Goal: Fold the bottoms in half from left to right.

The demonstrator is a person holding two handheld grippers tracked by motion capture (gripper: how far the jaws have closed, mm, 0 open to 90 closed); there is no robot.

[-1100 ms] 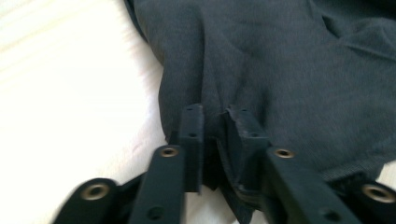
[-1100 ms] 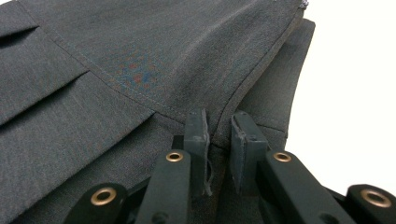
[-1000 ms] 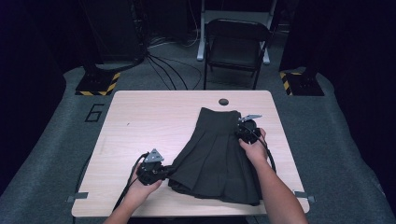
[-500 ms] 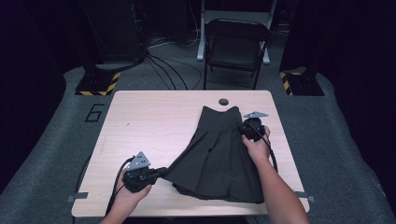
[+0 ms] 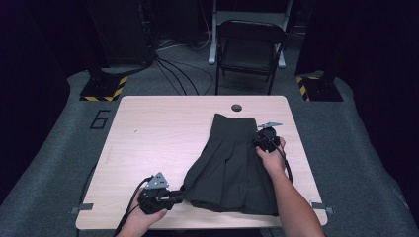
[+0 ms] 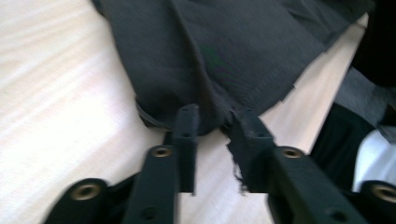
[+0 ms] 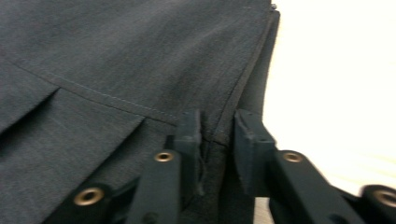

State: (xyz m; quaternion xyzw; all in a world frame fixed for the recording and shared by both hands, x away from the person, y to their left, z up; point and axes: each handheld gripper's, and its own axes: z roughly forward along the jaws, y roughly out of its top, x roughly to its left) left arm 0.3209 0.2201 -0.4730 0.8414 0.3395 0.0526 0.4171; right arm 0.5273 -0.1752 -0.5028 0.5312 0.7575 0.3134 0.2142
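A: Left gripper view: left tool (image 6: 212, 123) has just been opening, jaws apart, skirt (image 6: 224, 56) hem corner between, no pinch.
B: Right tool (image 7: 217, 128)?
A: Also opening, astride skirt's side edge. Skirt's flat on tabletop (image 5: 163, 128), right of centre.
B: Step?
A: Prob. letting go after spreading; next, back off clean. Blurry; fabric under jaws unclear.

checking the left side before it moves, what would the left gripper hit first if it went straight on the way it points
The dark skirt: the left gripper points straight at its hem corner, which already lies between the parted jaws.
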